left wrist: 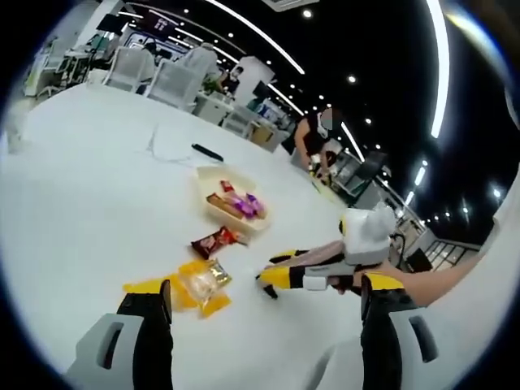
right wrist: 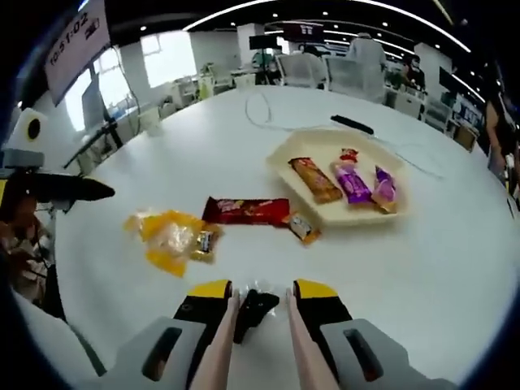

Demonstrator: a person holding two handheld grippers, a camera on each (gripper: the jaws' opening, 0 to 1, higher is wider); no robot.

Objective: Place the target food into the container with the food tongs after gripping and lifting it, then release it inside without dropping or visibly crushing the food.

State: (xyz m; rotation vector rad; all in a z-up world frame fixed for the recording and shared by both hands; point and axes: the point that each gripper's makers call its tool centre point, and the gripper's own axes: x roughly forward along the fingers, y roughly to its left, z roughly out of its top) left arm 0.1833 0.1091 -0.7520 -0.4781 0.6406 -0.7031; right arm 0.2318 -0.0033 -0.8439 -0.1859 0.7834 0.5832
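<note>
A cream tray (right wrist: 280, 162) on the white table holds several wrapped snacks, among them a brown bar (right wrist: 315, 179) and a purple one (right wrist: 352, 183). In front of it lie a red wrapper (right wrist: 246, 211), a small orange snack (right wrist: 302, 228) and a yellow packet (right wrist: 173, 238). My right gripper (right wrist: 262, 291) is shut on the food tongs (right wrist: 256, 309), whose black tips hang just short of the loose snacks with nothing in them. The left gripper view has the tray (left wrist: 213, 175), red wrapper (left wrist: 215, 241), yellow packet (left wrist: 193, 287) and right gripper (left wrist: 277, 269). My left gripper (left wrist: 264, 294) is open, its jaws wide apart.
A black stick-like object (right wrist: 351, 123) and a thin cable (right wrist: 260, 110) lie beyond the tray. The left gripper's dark jaw (right wrist: 73, 188) juts in at the left edge. Chairs, desks and a person (left wrist: 313, 138) stand past the round table's far edge.
</note>
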